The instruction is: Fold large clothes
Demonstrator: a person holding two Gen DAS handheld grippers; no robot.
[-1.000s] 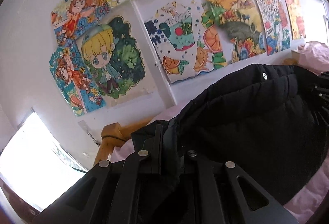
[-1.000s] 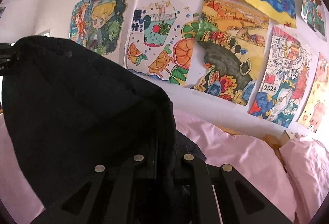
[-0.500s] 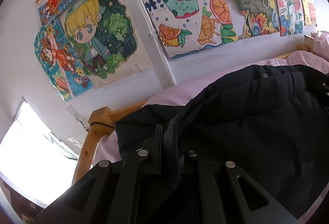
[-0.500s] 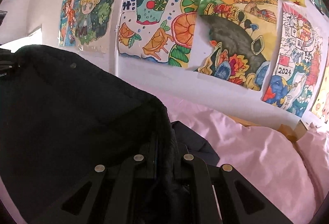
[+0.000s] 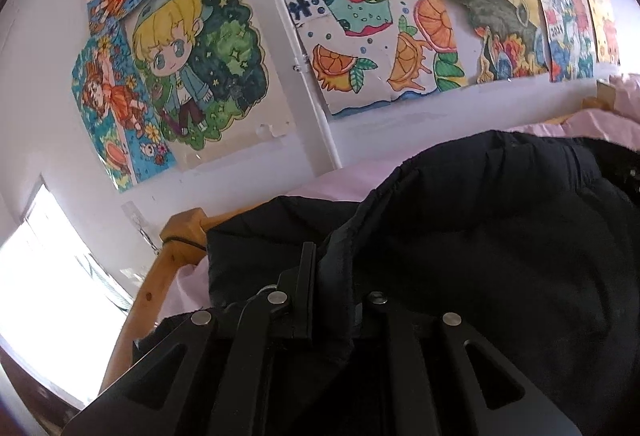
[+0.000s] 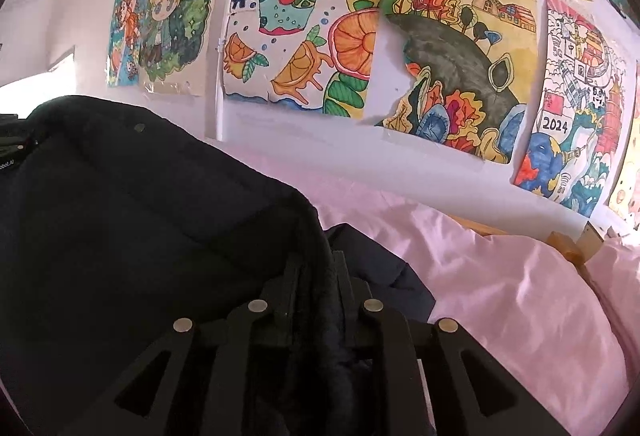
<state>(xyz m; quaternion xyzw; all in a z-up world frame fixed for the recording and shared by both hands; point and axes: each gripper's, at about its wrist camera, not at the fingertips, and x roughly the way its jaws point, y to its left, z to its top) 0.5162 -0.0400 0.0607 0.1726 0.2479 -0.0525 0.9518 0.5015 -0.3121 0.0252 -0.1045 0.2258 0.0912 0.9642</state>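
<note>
the left gripper (image 5: 334, 276) is pinched on a bunched edge of the black padded jacket (image 5: 500, 236), the cloth rising as a ridge between its two fingers; the grip sits at the hem corner because that gives control of a whole edge rather than a loose middle

the right gripper (image 6: 318, 276) has the other corner of the same edge between its fingers, and its jaws have just been opening a little, though a thick fold of dark cloth is pressed between the pads, so i judge it a grip beginning to slacken (not yet a let-go)

held at two corners like this, the jacket hangs as one broad panel stretched from hand to hand, with a lower layer of it already lying on the pink bedding (image 6: 500, 296) under the grippers; that looks like a fold being laid over onto itself

the bed runs along a white wall covered in children's drawings (image 6: 452, 48), and a wooden bed frame (image 5: 160, 276) shows at the left, so the fold is kept over the soft pink surface and short of the frame
</note>
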